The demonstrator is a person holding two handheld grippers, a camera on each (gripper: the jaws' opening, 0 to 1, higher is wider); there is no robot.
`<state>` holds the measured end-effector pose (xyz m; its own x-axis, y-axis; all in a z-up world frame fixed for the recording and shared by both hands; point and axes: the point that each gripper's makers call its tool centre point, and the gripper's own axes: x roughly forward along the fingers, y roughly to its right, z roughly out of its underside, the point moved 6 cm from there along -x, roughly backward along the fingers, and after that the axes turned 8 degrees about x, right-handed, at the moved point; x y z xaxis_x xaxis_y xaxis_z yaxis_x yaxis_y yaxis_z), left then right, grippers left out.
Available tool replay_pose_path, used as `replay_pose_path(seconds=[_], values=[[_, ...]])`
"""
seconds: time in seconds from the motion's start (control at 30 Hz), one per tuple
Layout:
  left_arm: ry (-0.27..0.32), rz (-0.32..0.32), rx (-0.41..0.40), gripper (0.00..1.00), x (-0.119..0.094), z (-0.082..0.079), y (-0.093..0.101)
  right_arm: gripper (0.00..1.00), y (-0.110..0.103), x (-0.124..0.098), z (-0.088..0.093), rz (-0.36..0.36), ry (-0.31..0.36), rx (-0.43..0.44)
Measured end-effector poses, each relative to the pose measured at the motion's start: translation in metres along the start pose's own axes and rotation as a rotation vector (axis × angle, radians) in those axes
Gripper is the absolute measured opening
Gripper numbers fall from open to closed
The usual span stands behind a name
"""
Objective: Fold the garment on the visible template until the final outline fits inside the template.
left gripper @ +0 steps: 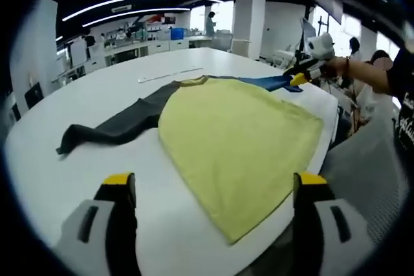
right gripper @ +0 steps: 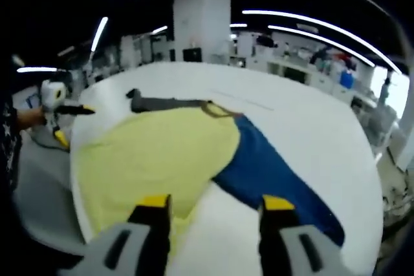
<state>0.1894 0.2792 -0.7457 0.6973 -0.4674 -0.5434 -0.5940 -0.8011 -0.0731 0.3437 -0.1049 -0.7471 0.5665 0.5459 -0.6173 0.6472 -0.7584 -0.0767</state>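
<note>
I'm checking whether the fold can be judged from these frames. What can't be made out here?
- Template: not discernible in either view; the garment covers much of the white table.
- Blue sleeve: its end is hidden behind the right gripper in the right gripper view.
- Thin strip on the table: too small to identify in the left gripper view.
- Left gripper: open, holding nothing.

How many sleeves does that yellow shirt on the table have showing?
2: a dark grey sleeve stretched out from one side of the yellow body, and a blue sleeve from the other, toward the table edge.
</note>
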Motion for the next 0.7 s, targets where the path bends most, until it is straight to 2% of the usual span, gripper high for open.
replay_pose_path(seconds=[0.1, 0.27, 0.43, 0.6, 0.7], values=[[0.013, 0.001, -0.003, 0.98, 0.001, -0.003, -0.002, 0.47, 0.011, 0.013, 0.001, 0.015, -0.012, -0.007], [0.010, -0.003, -0.004, 0.96, 0.003, -0.008, 0.000, 0.41, 0.015, 0.031, 0.003, 0.011, -0.030, -0.020], [-0.004, -0.019, -0.028, 0.86, 0.004, -0.004, -0.005, 0.36, 0.014, 0.045, 0.000, -0.010, -0.055, -0.028], [-0.004, -0.030, -0.039, 0.83, 0.005, -0.002, -0.007, 0.31, 0.011, 0.056, -0.002, -0.031, -0.070, -0.062], [-0.017, -0.033, -0.045, 0.81, 0.005, 0.000, -0.008, 0.26, 0.018, 0.068, -0.001, -0.044, -0.095, -0.095]])
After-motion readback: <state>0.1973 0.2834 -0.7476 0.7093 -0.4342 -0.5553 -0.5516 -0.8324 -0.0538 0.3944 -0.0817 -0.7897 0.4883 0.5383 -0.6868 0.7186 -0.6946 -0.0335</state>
